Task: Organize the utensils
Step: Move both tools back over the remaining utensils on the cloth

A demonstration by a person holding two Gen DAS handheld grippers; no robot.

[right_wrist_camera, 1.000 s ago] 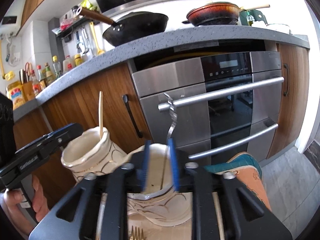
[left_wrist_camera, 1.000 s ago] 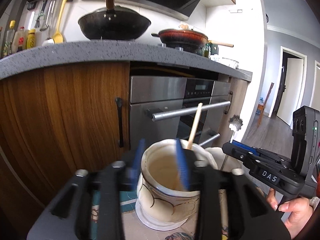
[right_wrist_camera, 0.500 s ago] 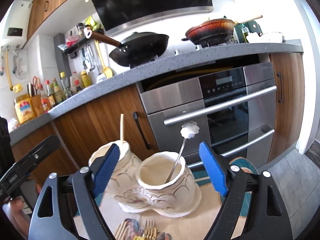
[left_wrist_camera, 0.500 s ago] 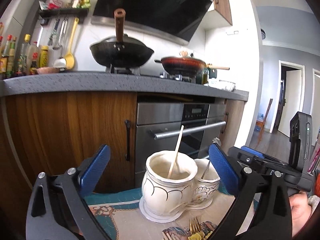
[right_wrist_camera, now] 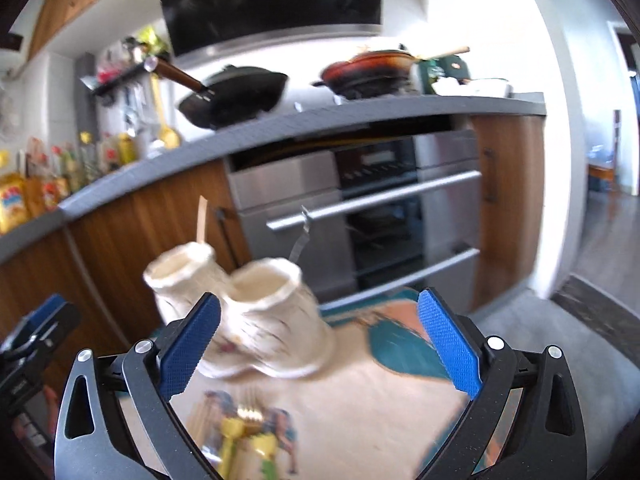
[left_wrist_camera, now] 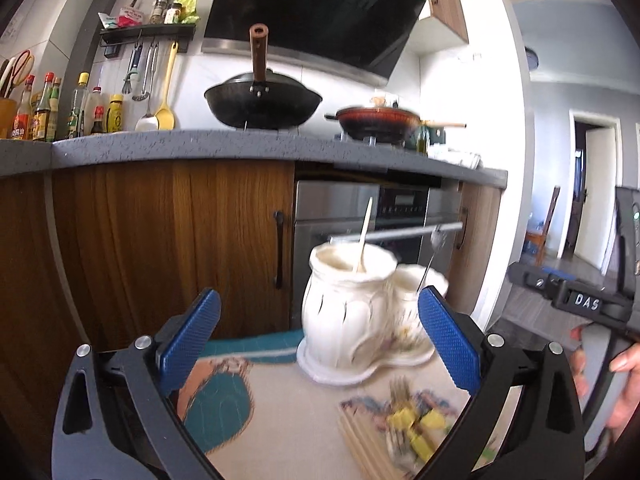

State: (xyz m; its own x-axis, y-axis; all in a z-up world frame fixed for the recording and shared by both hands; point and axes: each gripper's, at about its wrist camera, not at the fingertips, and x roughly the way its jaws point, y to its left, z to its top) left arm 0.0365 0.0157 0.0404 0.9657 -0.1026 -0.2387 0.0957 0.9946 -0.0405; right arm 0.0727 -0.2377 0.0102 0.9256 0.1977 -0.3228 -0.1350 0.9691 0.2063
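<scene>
On the patterned mat [left_wrist_camera: 280, 432] in front of the kitchen cabinets, the left gripper [left_wrist_camera: 320, 340] hangs with its jaws spread wide and nothing between them. Going left to right in its view, the left blue pad sits over the mat's teal patch, then comes the white two-cup ceramic holder [left_wrist_camera: 352, 312], standing upright ahead of the gap and nearer the right pad than the left, touching neither. A wooden stick [left_wrist_camera: 364, 236] leans out of the holder's taller left cup; a metal spoon [left_wrist_camera: 430, 260] stands in the shorter right cup. Below the holder, close to the right finger, a blurred heap of forks with yellow handles [left_wrist_camera: 412, 424] lies on the mat beside pale chopsticks [left_wrist_camera: 360, 440].

The right gripper [right_wrist_camera: 320, 344] is likewise released and empty. In its view the holder [right_wrist_camera: 256, 312] stands just past the left pad, left of the gap's middle, with the stick [right_wrist_camera: 201, 220] in the far cup and the spoon [right_wrist_camera: 302, 236] rising behind the near cup. The yellow-handled forks [right_wrist_camera: 248, 436] lie nearer the camera, low between the fingers. The right pad is over bare mat [right_wrist_camera: 380, 412].
</scene>
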